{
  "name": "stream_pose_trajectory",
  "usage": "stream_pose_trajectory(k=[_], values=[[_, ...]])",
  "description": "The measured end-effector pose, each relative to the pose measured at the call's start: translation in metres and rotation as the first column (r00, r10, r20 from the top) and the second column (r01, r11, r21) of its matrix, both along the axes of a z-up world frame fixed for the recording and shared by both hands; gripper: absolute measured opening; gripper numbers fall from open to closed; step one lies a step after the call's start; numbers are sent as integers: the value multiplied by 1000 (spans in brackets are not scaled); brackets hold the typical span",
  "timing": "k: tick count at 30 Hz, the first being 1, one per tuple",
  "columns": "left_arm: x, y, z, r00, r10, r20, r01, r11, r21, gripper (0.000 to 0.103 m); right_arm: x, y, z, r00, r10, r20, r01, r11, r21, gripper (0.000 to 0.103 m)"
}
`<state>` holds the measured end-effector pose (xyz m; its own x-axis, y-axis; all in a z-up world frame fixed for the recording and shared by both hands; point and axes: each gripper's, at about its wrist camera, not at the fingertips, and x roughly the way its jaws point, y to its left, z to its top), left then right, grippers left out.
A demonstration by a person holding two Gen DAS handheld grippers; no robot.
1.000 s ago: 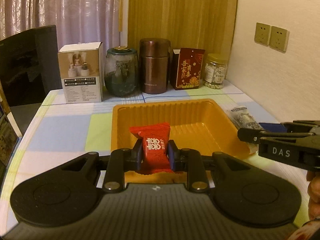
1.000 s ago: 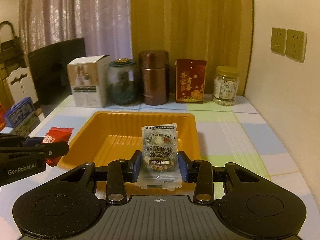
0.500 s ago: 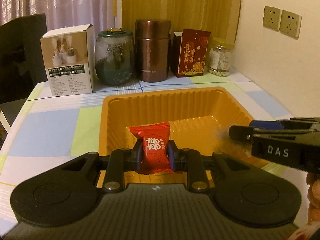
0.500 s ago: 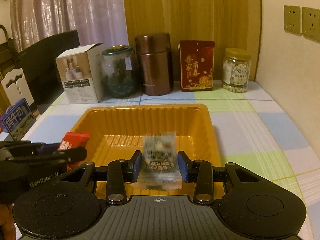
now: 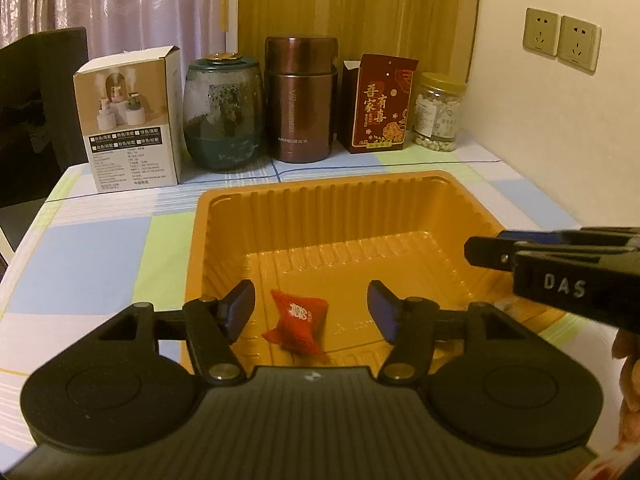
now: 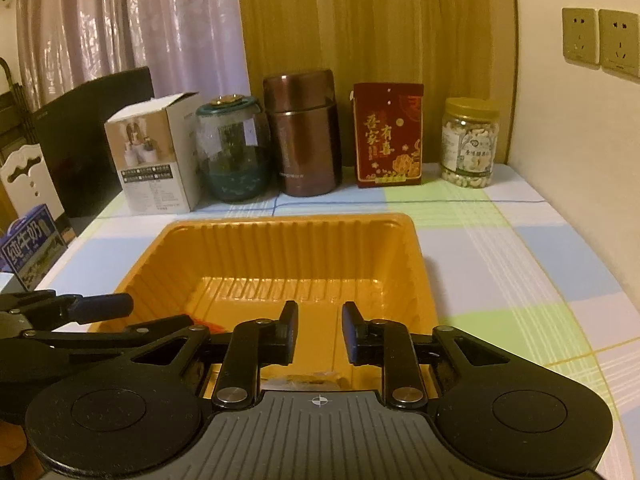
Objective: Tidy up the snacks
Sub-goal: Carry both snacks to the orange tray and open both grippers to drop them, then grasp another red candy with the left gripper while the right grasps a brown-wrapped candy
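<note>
Two grippers hang over your orange tray (image 5: 472, 204) on the table (image 5: 100, 256). Your left gripper (image 5: 310, 310) has jaws spreading apart, and the red candy (image 5: 298, 322) lies loose in the tray between them. Your right gripper (image 6: 320, 334) has jaws closing with nothing between them.

Orange ribbed tray (image 5: 208, 240); red candy wrapper (image 5: 298, 322), white print; tabletop (image 5: 100, 252) cloth checked pale blue, green, white; brown flask (image 5: 301, 100); black tongs (image 5: 312, 312).
</note>
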<state>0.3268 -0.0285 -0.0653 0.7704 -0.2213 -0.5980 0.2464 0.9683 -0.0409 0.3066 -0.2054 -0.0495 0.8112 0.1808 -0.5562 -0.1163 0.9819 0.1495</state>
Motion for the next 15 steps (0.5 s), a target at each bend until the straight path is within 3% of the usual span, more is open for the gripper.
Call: stream_pose_trajectory(k=[2,6,10,14,15], values=[[-1,1,1,1000,7,3,-7,1000,5,60,-4,-3,4,1000,-3,22,3,1000,6,43],[-9,1,7,999,14,29,-14,1000,20,66,-14,-11,13,998,-21,62,19,1000,23,50],[-30,8,21,996,26,85,-27,999,16,80,-41,-20,25,990,-57,132,53,998,39,57],[-60,15,36,991,48,127,-48,999,1,93,-78,-25,32,979,-83,188,81,997,19,74],[-69,17,39,989,49,139,-50,999,-1,94,-86,-25,32,980,-83,183,82,997,10,74]])
